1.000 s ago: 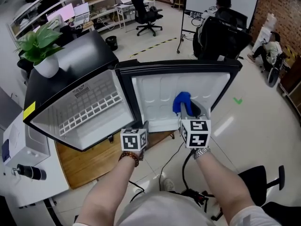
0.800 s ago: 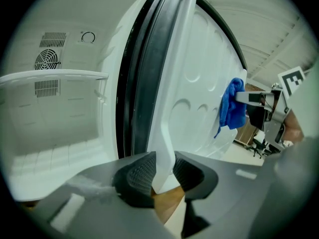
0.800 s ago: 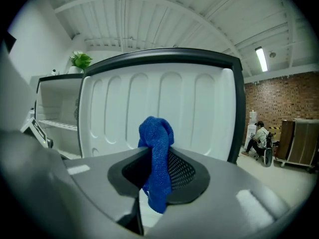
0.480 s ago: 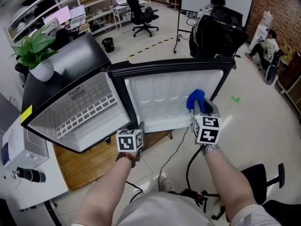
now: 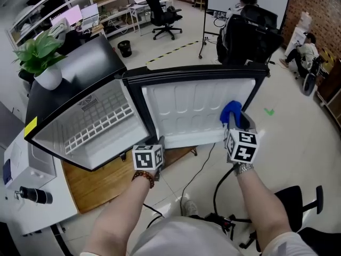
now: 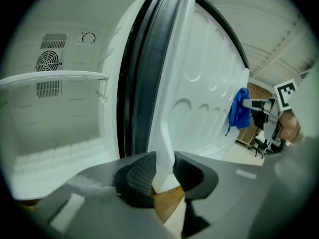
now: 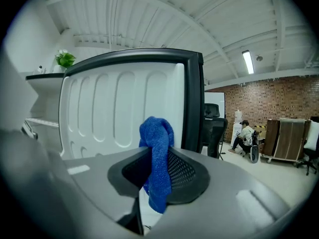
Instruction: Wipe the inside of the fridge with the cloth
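The small black fridge (image 5: 80, 68) stands open, its white inside (image 5: 98, 124) at left and the door's white inner panel (image 5: 186, 108) facing me. My left gripper (image 5: 160, 144) is shut on the door's lower white edge (image 6: 167, 133), which sits pinched between the pads in the left gripper view. My right gripper (image 5: 238, 122) is shut on the blue cloth (image 5: 232, 112) and holds it against the panel near its right rim. The cloth (image 7: 157, 153) bunches up above the jaws in the right gripper view, with the ribbed panel (image 7: 114, 108) just behind it.
A potted plant (image 5: 38, 52) stands on the fridge top. The fridge rests on a wooden board (image 5: 106, 183), and a black cable (image 5: 201, 169) trails over the floor. A person (image 5: 249, 20) sits beyond the door. White equipment (image 5: 26, 169) at left, a black chair base (image 5: 298, 207) at lower right.
My right gripper has slid the blue cloth rightward across the door's inner panel, from its middle to near the right rim. The left gripper has kept its hold on the door edge.
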Action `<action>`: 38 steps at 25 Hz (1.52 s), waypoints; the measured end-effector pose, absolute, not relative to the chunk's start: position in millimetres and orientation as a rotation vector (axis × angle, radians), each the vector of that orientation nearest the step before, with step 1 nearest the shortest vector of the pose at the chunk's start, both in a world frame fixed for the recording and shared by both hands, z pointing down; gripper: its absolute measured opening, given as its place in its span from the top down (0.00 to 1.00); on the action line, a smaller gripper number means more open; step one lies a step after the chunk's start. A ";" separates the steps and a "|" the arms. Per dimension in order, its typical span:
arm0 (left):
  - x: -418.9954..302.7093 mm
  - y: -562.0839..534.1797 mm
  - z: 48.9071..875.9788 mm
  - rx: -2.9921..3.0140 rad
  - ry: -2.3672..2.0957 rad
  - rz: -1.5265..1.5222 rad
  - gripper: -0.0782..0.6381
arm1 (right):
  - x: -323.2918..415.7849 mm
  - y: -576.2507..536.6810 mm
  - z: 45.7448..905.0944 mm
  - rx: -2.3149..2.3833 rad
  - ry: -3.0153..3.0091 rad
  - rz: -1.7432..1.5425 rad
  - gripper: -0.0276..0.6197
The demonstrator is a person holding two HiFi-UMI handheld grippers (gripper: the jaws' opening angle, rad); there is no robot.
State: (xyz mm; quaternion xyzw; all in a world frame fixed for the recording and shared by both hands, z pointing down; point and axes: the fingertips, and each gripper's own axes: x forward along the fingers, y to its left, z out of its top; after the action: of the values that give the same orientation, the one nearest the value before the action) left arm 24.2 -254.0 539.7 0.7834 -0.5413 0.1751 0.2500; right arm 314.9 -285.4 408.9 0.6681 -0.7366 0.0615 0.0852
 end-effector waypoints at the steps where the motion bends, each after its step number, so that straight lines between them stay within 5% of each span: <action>1: 24.4 -254.2 539.4 2.135 -1.475 0.478 0.74 | 309.2 -281.6 408.0 1.984 -2.218 0.193 0.84; 20: 20.4 -228.2 521.3 2.234 -1.378 0.447 0.71 | 60.5 -248.8 471.6 1.354 -2.536 0.279 0.84; 38: 21.7 -237.4 523.2 2.256 -1.380 0.467 0.74 | 129.7 -271.8 495.1 1.576 -2.385 0.265 0.83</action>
State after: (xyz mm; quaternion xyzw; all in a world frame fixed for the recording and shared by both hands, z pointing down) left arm 21.7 -237.4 523.2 0.8183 -0.5006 0.1694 0.2261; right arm 129.7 -271.8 495.1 0.5439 -0.8232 0.0915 0.1348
